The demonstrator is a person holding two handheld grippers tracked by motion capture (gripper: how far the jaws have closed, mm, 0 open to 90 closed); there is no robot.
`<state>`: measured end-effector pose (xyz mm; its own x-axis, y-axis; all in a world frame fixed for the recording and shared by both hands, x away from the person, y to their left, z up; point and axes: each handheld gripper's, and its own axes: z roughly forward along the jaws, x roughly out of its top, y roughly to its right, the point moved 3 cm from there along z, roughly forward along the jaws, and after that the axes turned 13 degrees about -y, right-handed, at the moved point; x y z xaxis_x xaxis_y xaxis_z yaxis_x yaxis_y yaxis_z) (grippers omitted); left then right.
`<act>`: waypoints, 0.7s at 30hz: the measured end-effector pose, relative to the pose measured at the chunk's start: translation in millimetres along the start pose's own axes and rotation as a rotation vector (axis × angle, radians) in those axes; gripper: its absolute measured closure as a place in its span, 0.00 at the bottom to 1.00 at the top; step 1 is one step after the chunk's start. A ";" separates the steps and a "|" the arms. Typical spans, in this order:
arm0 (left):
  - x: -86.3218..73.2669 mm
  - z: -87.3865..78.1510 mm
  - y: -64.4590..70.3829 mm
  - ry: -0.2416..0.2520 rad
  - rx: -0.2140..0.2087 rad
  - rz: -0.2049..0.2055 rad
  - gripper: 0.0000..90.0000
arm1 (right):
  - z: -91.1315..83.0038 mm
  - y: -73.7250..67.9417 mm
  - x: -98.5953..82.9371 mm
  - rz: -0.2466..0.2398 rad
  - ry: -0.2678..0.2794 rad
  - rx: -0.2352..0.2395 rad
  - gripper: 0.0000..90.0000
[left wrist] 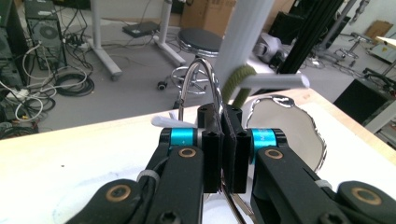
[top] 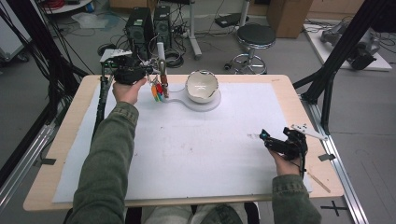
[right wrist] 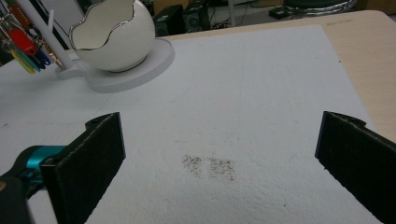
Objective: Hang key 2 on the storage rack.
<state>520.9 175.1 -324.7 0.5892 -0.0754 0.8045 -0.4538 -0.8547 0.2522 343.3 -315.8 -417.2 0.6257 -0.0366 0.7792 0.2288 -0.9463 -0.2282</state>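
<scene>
Up at the far left of the table, a metal key ring carrying coloured tags was pinched between the closed jaws of the left gripper. In the left gripper view the wire loop rose from between the two black pads, which were pressed together on it. The ring was right beside a white post of a stand, close to a short peg sticking out from the post; whether the ring was touching the peg could not be told. A green loop wrapped the post where the peg joined it.

Just beside the tags stood a white egg-shaped bowl with a jagged silver rim, sitting on the round white base of the same stand.

The right gripper was well apart from all this, near the right edge of the white mat, held low over it. Its jaws stood wide apart with nothing between them, and a patch of dark specks marked the mat below.
</scene>
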 end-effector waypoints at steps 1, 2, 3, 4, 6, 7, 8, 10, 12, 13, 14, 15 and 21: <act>-1.8 2.6 1.7 -0.005 0.000 0.004 0.97 | -0.3 0.3 0.0 0.001 0.002 -0.002 0.01; -3.5 4.5 2.5 -0.005 -0.006 0.001 0.96 | -0.7 1.0 0.1 -0.004 0.008 -0.007 0.01; -4.8 5.9 2.9 -0.006 -0.005 -0.002 0.96 | -0.8 1.4 -0.1 -0.003 0.007 -0.006 0.01; -6.9 8.4 2.7 -0.010 -0.001 -0.005 0.97 | -0.8 1.4 -0.3 0.000 0.006 -0.006 0.01; -10.0 12.1 1.1 -0.023 0.003 -0.016 0.96 | -0.5 1.7 -0.9 0.004 0.004 -0.006 0.01; -11.1 13.7 0.7 -0.024 0.006 -0.020 0.96 | -0.4 1.7 -1.0 0.006 0.002 -0.006 0.01; -12.2 14.7 0.1 -0.029 0.011 -0.020 0.96 | -0.2 1.9 -1.0 0.005 0.002 -0.007 0.01; -13.7 16.1 -0.6 -0.038 0.012 -0.021 0.96 | 0.2 2.1 -0.9 0.004 0.004 -0.008 0.01; -15.0 16.8 0.1 -0.051 0.019 -0.012 0.96 | 0.4 1.6 -1.1 0.006 0.001 -0.004 0.01; -15.5 17.6 0.6 -0.060 0.024 -0.007 0.96 | 0.5 1.6 -1.0 0.005 0.001 -0.004 0.01; -16.5 18.7 0.7 -0.074 0.031 -0.007 0.96 | 0.5 1.7 -0.8 0.004 0.002 -0.006 0.01; -17.4 19.5 0.5 -0.089 0.034 -0.004 0.96 | 0.7 1.7 -0.7 0.003 0.003 -0.007 0.01; -20.7 24.1 -1.0 -0.116 0.041 -0.018 0.96 | 0.8 2.9 -0.3 0.005 0.004 -0.004 0.01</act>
<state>525.3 165.1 -354.5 0.6716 -0.1171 0.7316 -0.4163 -0.8765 0.2419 344.4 -318.3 -418.6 0.6239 -0.0426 0.7803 0.2227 -0.9474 -0.2297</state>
